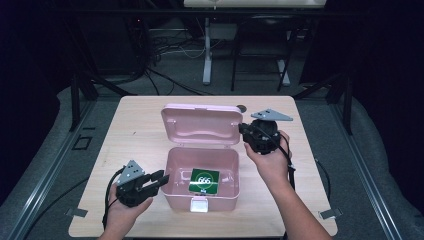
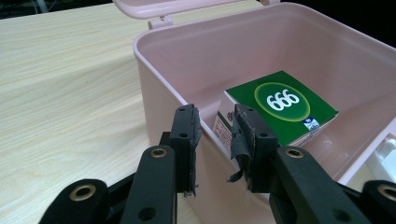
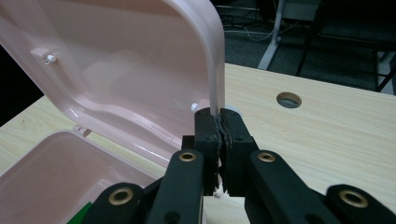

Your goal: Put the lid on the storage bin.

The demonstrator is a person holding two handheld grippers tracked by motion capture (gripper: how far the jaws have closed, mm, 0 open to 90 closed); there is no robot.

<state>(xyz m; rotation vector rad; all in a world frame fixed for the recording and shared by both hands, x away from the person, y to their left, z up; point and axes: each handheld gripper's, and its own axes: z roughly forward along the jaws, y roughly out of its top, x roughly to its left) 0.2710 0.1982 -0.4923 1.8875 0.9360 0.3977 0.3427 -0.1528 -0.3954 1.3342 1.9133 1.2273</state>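
Here the right claw (image 3: 219,122) pinches the pink lid's (image 3: 140,70) edge, while the left claw (image 2: 215,135) straddles the box wall (image 2: 161,70), part-open.

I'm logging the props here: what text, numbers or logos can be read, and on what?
"666": white digits in a ringed circle on the green packet lying in the pink box.
Small blue-and-white logo at the packet's corner: too small to read.
Print on the packet's white side: blurred, unreadable.

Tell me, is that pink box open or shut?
Open. The pink box's lid stands raised behind it, the right gripper pinches the lid's edge, and a green packet lies inside.
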